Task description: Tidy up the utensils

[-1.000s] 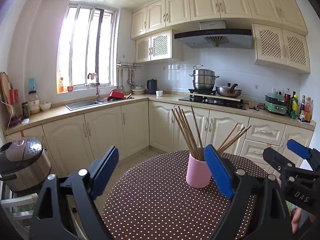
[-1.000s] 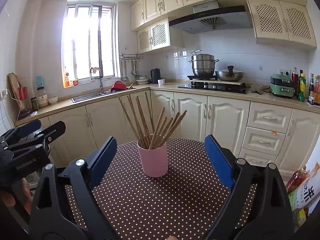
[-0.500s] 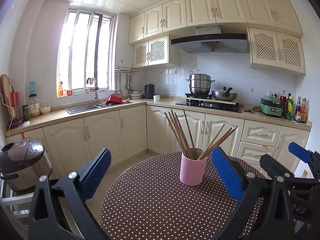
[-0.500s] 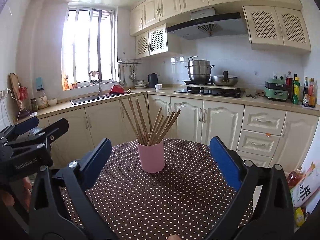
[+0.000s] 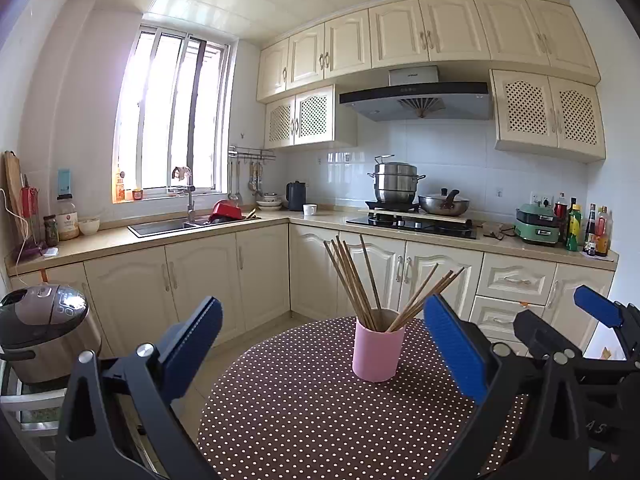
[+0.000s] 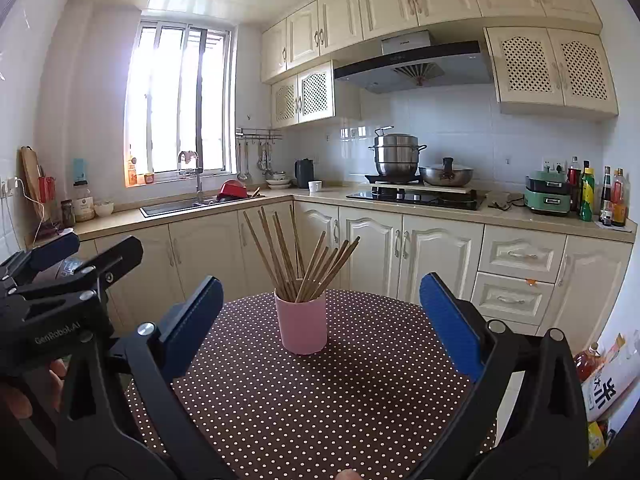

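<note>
A pink cup (image 5: pixel 378 351) stands upright on a round table with a brown dotted cloth (image 5: pixel 304 412). Several wooden chopsticks (image 5: pixel 360 280) stand fanned out in it. My left gripper (image 5: pixel 322 344) is open and empty, back from the cup, which sits toward its right finger. My right gripper (image 6: pixel 320 320) is open and empty, with the cup (image 6: pixel 303 326) and chopsticks (image 6: pixel 296 260) centred between its fingers, some way ahead. Each gripper shows at the edge of the other's view: the right one (image 5: pixel 576 332) and the left one (image 6: pixel 68 260).
A rice cooker (image 5: pixel 44 328) stands on a rack left of the table. Cream cabinets and a counter with sink (image 5: pixel 168 226) and stove (image 5: pixel 412 222) run behind. A bottle and bags (image 6: pixel 600 372) sit at the right of the table.
Both grippers have drawn back and up from the cup, which now looks smaller and farther. The cup and chopsticks have not moved. Both stay open.
</note>
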Demonstrator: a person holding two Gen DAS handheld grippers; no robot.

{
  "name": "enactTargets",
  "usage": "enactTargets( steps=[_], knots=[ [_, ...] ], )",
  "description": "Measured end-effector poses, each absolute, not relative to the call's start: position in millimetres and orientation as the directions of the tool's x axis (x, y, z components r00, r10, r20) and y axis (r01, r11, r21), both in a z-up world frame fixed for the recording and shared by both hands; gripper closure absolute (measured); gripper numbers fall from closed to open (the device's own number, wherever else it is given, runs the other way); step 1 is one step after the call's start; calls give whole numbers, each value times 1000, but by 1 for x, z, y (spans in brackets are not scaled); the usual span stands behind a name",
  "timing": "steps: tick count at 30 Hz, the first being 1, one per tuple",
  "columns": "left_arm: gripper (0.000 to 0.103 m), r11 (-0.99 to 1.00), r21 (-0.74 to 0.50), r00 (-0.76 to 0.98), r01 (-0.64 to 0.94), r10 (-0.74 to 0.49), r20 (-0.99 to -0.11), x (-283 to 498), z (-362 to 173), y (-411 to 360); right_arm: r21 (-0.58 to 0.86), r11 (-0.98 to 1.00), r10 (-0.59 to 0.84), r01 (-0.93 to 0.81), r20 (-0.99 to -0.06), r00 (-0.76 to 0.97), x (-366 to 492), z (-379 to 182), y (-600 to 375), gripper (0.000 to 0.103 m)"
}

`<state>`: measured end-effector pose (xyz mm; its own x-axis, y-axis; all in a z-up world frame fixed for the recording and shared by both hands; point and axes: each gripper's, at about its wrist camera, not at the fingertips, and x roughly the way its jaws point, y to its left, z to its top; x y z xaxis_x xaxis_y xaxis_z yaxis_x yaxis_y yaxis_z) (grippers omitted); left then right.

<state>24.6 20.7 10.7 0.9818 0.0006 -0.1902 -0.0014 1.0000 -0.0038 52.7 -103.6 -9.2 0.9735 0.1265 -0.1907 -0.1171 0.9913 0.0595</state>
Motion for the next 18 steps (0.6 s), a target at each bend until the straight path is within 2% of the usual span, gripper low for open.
enactTargets(
  steps=[18],
  knots=[
    [4, 1000, 7, 984, 14, -12, -176, 25, 15, 19, 50, 994, 105, -98, -182, 978, 47, -5, -105, 6]
  ],
)
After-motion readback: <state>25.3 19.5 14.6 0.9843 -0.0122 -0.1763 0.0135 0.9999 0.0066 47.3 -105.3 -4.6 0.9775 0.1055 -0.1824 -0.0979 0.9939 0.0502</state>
